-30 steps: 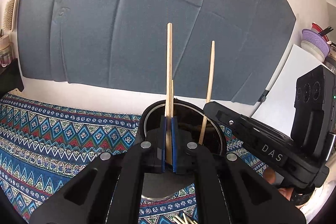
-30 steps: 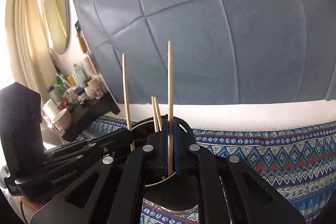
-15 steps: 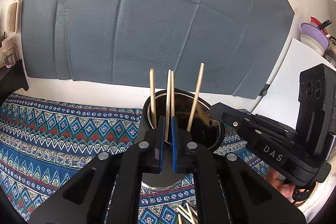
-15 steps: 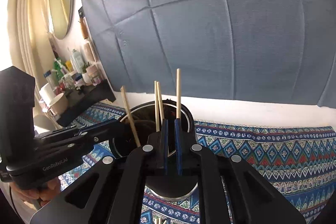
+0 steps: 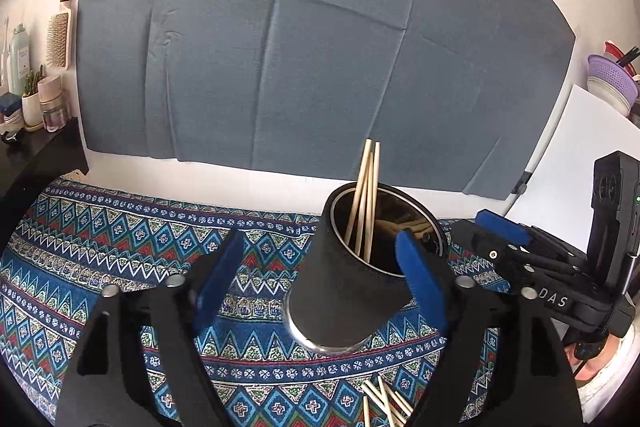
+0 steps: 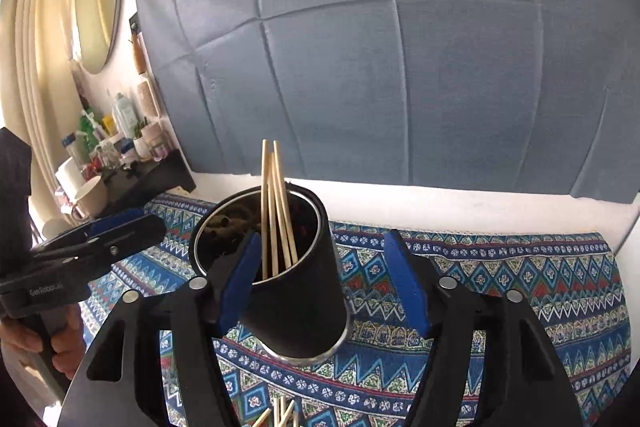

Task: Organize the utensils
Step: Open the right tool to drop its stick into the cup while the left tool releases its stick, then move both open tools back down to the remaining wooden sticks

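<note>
A black cylindrical holder point(image 5: 352, 287) point(image 6: 304, 291) stands upright on the patterned cloth. Several wooden chopsticks point(image 5: 366, 195) point(image 6: 276, 211) stand inside it, leaning together. My left gripper point(image 5: 320, 279) is open and empty, with the holder between and just beyond its blue pads. My right gripper point(image 6: 324, 279) is open and empty, its left pad point(image 6: 238, 279) in front of the holder's rim. More loose chopsticks point(image 5: 384, 403) point(image 6: 280, 415) lie on the cloth near the front edge. The right gripper also shows in the left wrist view point(image 5: 504, 239), and the left gripper in the right wrist view point(image 6: 100, 231).
The blue patterned cloth point(image 5: 120, 239) covers the table. A grey fabric panel point(image 5: 300, 47) hangs on the wall behind. A dark shelf with bottles and cups point(image 6: 120, 155) stands at the left. A white board point(image 5: 580, 155) and stacked bowls point(image 5: 608, 83) are at the right.
Both grippers let go of their chopsticks, which dropped into the holder. Both sets of jaws opened wide and pulled back from the holder.
</note>
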